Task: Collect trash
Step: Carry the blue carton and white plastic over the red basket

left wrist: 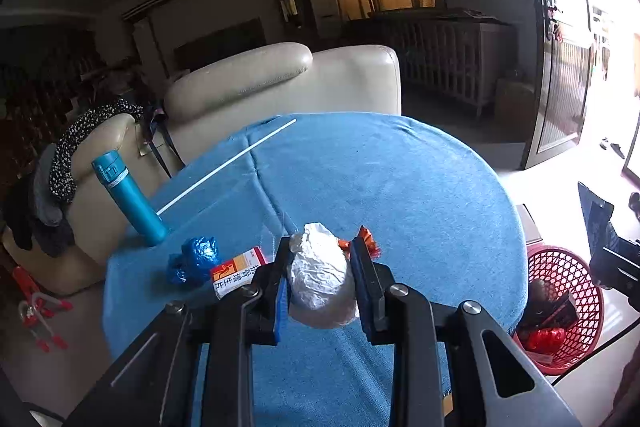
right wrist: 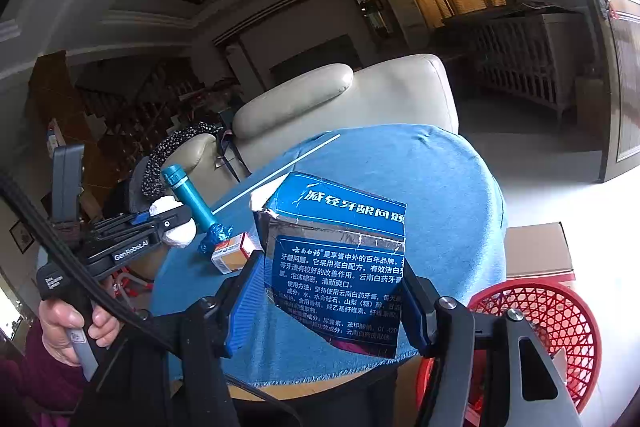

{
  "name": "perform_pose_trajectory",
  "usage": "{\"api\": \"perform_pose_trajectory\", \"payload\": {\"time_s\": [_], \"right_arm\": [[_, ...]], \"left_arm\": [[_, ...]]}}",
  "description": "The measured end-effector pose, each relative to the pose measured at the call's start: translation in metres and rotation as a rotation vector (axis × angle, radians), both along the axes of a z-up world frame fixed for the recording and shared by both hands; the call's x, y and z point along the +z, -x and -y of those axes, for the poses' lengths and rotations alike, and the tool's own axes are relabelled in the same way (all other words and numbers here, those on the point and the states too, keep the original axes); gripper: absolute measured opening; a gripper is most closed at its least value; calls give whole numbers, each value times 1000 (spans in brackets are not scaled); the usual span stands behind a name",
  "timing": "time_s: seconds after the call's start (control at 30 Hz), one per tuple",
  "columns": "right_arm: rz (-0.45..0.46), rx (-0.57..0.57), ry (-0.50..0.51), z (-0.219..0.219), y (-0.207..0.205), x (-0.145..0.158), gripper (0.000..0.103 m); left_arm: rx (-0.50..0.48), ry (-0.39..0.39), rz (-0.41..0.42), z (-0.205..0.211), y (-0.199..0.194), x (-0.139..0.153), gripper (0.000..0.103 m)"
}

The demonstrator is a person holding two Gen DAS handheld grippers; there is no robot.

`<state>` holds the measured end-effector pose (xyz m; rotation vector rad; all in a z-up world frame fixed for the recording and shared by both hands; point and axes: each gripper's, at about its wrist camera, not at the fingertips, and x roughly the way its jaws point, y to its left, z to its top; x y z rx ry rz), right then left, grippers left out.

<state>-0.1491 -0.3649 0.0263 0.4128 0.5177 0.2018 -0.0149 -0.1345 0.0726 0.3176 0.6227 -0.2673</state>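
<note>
Two tools clenched: left tool on white wad, right tool on blue carton; red basket with wrappers.

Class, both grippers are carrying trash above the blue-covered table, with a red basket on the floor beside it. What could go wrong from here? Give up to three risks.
1. The left gripper pinches a soft crumpled white wad; it could slip out before reaching the red basket.
2. The right gripper holds the torn blue box by its sides; it may twist free.
3. A swing towards the teal bottle could topple it.
</note>
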Motion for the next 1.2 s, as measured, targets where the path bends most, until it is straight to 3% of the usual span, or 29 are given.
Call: {"api": "perform_pose_trajectory", "payload": {"time_s": [0.63,0.9,1.2], "right_arm": [[-25,-37,-53,30,15,-20,64],[-37,-114,-70,57,36,-30,64],[-78,-216,-91,93,55,-47,65]], "left_arm": [[-91,-100,40,57,27,-10,30],[-194,-155,35,102,41,-23,30],[-365,-163,-49,152,51,-47,30]]}}
